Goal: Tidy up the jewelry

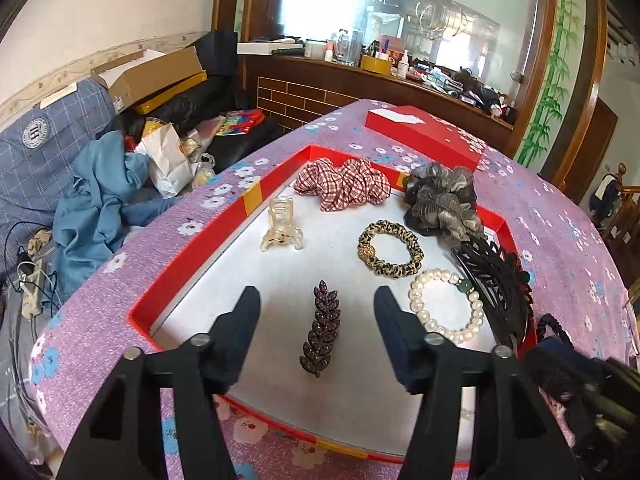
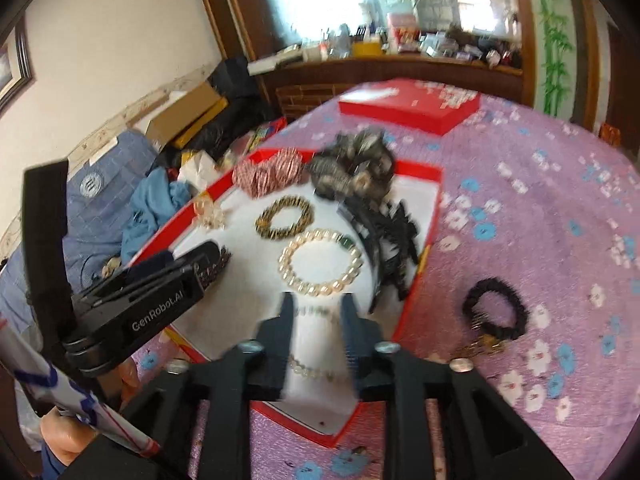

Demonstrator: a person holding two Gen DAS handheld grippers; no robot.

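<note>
A red tray [image 1: 224, 224] with a white floor holds a dark leaf-shaped hair clip [image 1: 320, 332], a clear claw clip [image 1: 281, 224], a plaid scrunchie [image 1: 344, 184], a grey scrunchie [image 1: 444, 200], a leopard hair tie [image 1: 390, 248], a pearl bracelet [image 1: 446, 306] and a black claw clip [image 1: 496, 284]. My left gripper [image 1: 318, 300] is open, its fingers on either side of the leaf clip. My right gripper [image 2: 318, 304] is open over the tray's near end, above a small pearl strand [image 2: 316, 372]. A black hair tie [image 2: 494, 312] lies on the cloth to the right of the tray [image 2: 434, 216].
The table has a purple flowered cloth [image 1: 560, 240]. The red box lid [image 1: 424, 136] lies at the far side. A cluttered sofa [image 1: 80, 168] stands left of the table. A wooden counter with a mirror [image 1: 400, 76] is behind.
</note>
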